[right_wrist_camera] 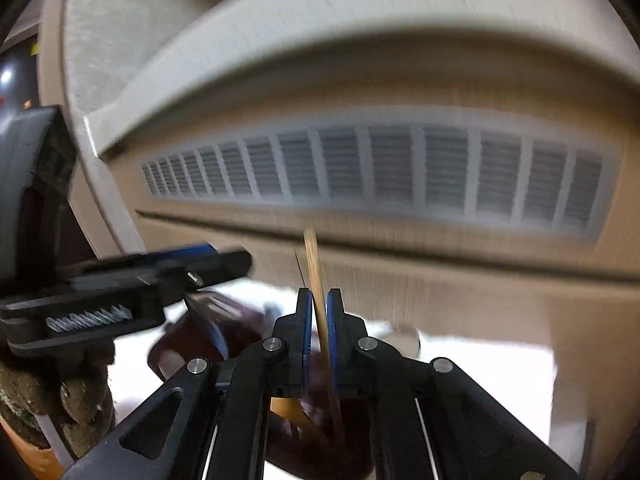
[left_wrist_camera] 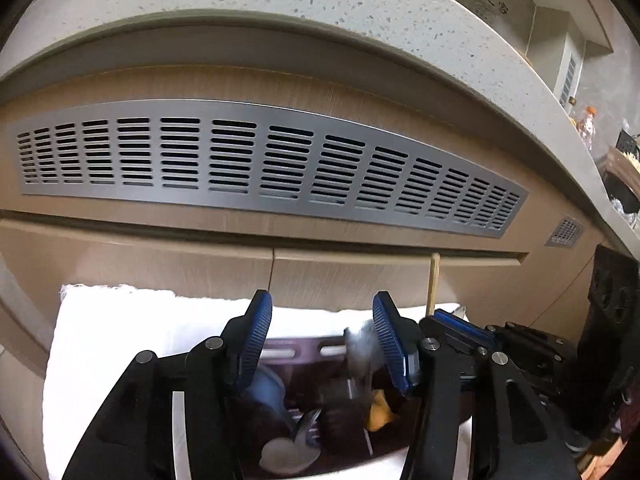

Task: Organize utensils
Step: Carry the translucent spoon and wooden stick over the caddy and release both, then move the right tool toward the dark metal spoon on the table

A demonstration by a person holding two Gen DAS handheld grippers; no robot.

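Vented cabinet front (left_wrist_camera: pixel 272 164) behind, left gripper (left_wrist_camera: pixel 322 344) jaws spread over utensil tray (left_wrist_camera: pixel 296 350), right gripper (right_wrist_camera: pixel 319 336) pinching chopstick (right_wrist_camera: pixel 314 264).

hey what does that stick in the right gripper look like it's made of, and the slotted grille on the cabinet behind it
Stick: probably bamboo or light wood, pale tan and matte, though blurred. Grille: looks like brushed metal, grey with a soft sheen and crisp punched slots; painted plastic can't be ruled out.
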